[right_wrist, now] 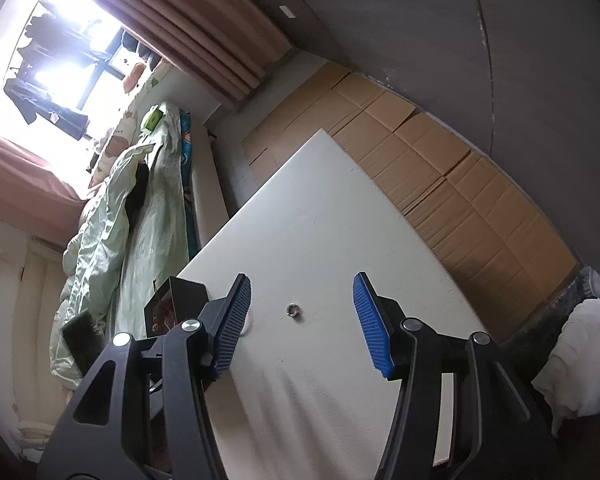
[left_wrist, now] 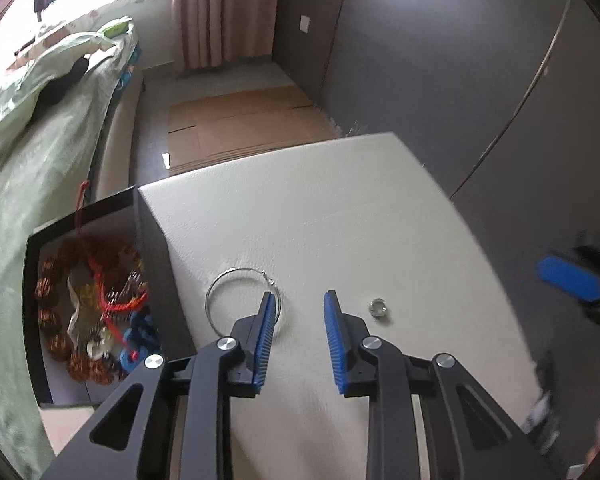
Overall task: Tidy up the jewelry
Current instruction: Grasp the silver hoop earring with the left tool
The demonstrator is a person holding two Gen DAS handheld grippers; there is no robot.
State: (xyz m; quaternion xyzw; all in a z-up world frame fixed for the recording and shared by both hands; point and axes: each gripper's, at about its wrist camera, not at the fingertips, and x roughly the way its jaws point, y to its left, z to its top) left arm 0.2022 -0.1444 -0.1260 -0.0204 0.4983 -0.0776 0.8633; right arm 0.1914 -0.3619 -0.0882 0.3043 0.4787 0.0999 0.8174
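A large silver hoop earring (left_wrist: 236,292) lies on the white table (left_wrist: 340,200). My left gripper (left_wrist: 299,294) hovers over it, open, with nothing between the pads; the hoop's right side runs behind the left finger (left_wrist: 265,328). A small silver ring (left_wrist: 378,307) lies just to the right of that gripper. In the right wrist view the same ring (right_wrist: 293,310) sits on the table (right_wrist: 320,220) below my right gripper (right_wrist: 301,278), which is open and empty. A black box (left_wrist: 156,248) at the table's left edge holds several bead bracelets and red cords; it also shows as the box (right_wrist: 172,304).
A bed with pale green bedding (left_wrist: 40,152) runs along the left. Flattened cardboard (left_wrist: 244,120) covers the floor beyond the table. Grey wardrobe doors (left_wrist: 460,60) stand to the right. One blue pad of my right gripper (left_wrist: 568,280) shows at the right edge.
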